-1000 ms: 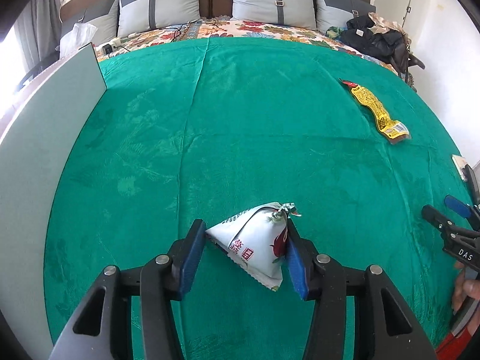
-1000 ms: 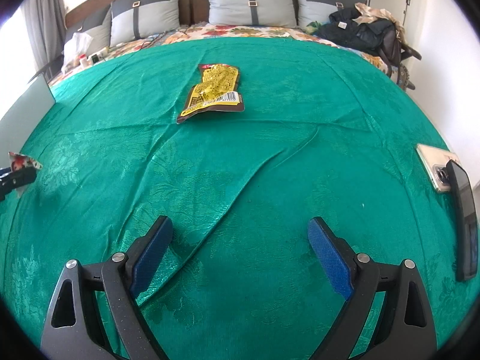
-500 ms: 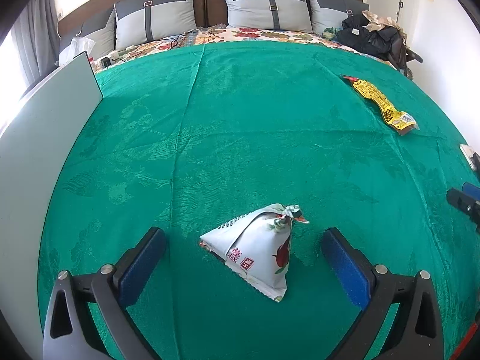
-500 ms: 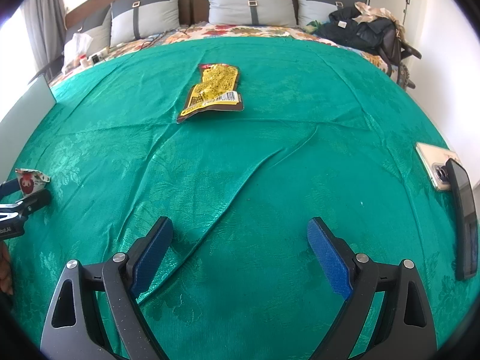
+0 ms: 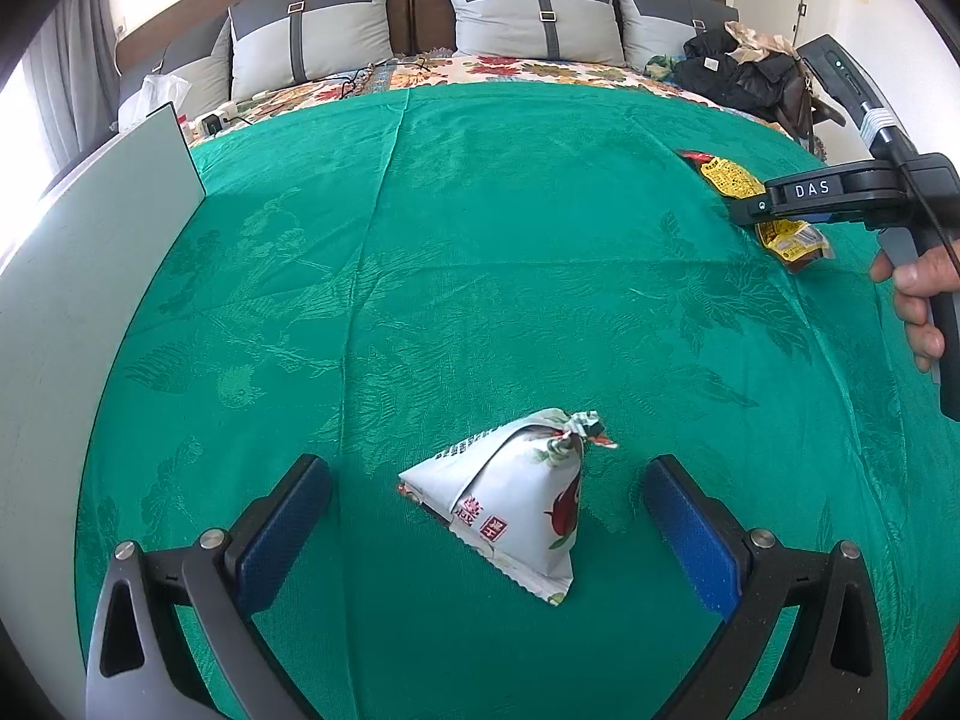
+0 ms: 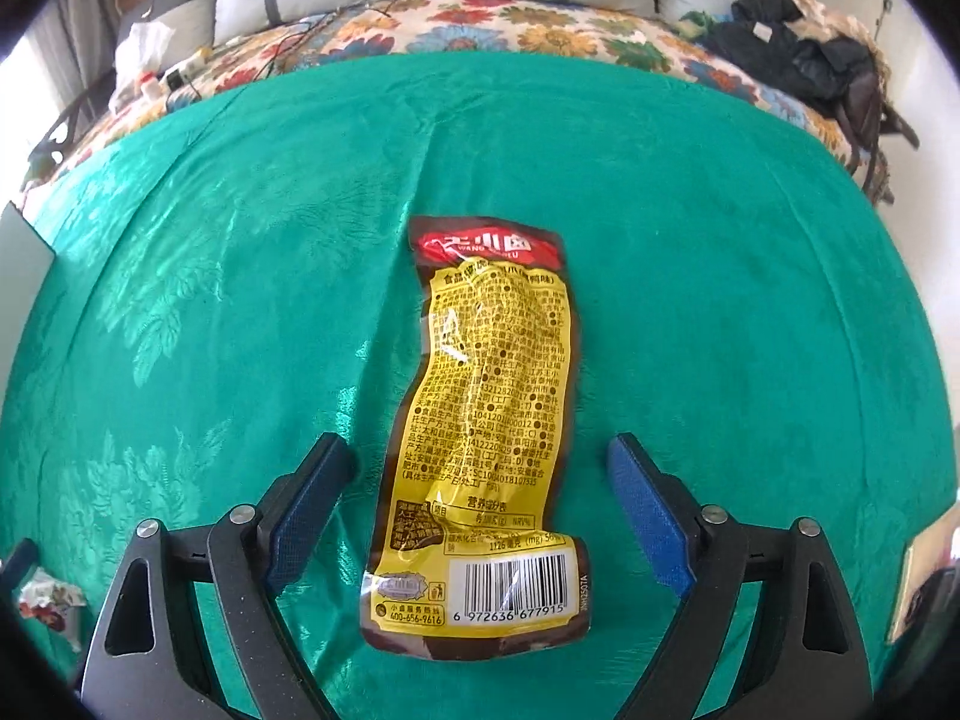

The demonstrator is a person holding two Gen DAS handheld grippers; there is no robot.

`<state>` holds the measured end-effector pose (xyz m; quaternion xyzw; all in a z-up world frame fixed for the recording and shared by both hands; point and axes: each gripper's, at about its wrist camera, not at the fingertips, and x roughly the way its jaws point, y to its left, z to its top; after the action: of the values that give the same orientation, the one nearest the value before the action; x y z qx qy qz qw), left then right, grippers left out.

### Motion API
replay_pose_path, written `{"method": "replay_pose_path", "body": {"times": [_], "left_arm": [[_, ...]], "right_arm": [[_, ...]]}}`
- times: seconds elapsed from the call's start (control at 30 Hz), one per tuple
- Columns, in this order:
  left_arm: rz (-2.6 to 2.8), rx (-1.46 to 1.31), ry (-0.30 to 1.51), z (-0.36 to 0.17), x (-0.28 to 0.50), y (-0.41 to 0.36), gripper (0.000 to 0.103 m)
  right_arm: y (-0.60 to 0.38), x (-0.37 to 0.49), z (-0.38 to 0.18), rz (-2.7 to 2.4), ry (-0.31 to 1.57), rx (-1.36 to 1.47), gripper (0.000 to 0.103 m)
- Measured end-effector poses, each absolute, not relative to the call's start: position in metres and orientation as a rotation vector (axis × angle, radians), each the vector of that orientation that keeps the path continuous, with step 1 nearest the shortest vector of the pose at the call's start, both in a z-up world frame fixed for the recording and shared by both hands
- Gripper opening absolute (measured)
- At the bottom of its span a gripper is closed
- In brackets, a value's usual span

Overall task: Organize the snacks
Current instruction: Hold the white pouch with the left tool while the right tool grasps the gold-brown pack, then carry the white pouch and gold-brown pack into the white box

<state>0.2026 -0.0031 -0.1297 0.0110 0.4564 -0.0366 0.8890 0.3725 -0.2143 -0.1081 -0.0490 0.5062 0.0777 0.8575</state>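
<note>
A white pyramid-shaped snack packet (image 5: 516,504) with red print lies on the green bedspread (image 5: 480,240). My left gripper (image 5: 486,516) is open, its jaws wide on either side of the packet and not touching it. A long yellow and brown snack packet (image 6: 486,420) lies flat on the bedspread; it also shows in the left wrist view (image 5: 756,204). My right gripper (image 6: 480,492) is open just above it, jaws on either side of its lower half. In the left wrist view the right gripper (image 5: 840,198) hangs over the yellow packet.
A grey board (image 5: 78,312) stands along the left edge of the bed. Grey pillows (image 5: 534,12) and a floral sheet (image 6: 480,18) lie at the head. Dark bags (image 6: 810,60) sit far right. A phone (image 6: 918,576) lies at the right edge.
My left gripper let go of the white packet and opened wide. My right gripper moved forward over the bed and now stands over the yellow packet.
</note>
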Motion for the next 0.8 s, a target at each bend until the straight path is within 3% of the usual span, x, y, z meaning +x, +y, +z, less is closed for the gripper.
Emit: {"method": "replay_pose_path", "body": {"times": [0.17,0.37,0.6,0.8], "left_arm": [[-0.076,0.023,0.948,-0.130,0.202,-0.004,0.103],[-0.076,0.023,0.948,-0.130,0.203,-0.004,0.103],[-0.076,0.023,0.948,-0.131,0.202,-0.003,0.103],[-0.076,0.024,0.948,-0.131,0.203,-0.003,0.103]], "right_arm": [[-0.225,0.341,-0.104,0.188,1.125,-0.059,0.056],[-0.233,0.255,-0.084,0.263,1.051,0.053,0.056],[-0.214,0.186,-0.107,0.219,0.976,-0.071,0.057],[-0.207,0.184,-0.116,0.211,0.938,-0.108,0.067]]}}
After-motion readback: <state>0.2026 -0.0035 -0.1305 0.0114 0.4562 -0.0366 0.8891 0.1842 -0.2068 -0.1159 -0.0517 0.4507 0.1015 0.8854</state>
